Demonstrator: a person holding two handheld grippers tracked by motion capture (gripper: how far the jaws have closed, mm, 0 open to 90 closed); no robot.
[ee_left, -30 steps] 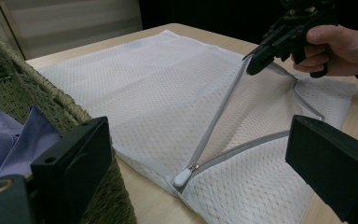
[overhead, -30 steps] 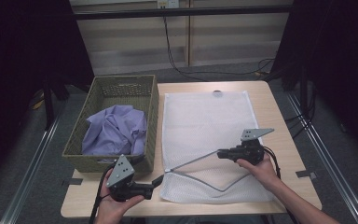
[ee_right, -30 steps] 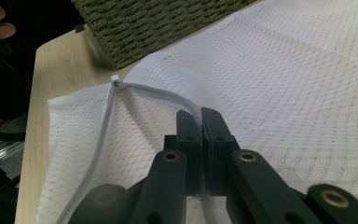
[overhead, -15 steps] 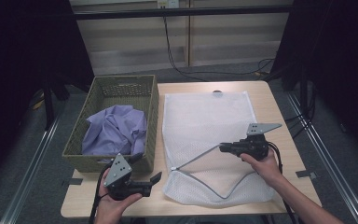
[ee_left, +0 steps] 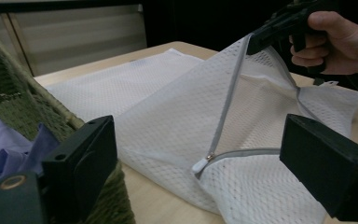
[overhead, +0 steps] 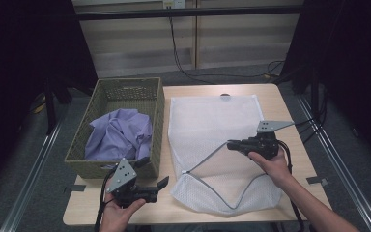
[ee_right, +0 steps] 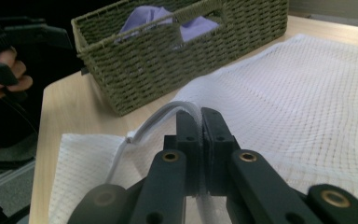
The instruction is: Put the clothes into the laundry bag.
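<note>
At centre right of the high view, mesh laundry bag (overhead: 212, 130) pinched at its grey zipper edge (overhead: 207, 157) by the right gripper (overhead: 233, 144), lifted to hold the mouth open

High view: left gripper (overhead: 159, 186) at bottom left, jaws apart, beside wicker basket (overhead: 155, 121) with purple garment (overhead: 121, 135), likely next to fetch. Left gripper view: at centre, zipper pull (ee_left: 199, 165) below the raised flap, own jaws wide and empty. Right gripper view: at lower centre, jaws clamped on the mesh edge, basket upper left
</note>
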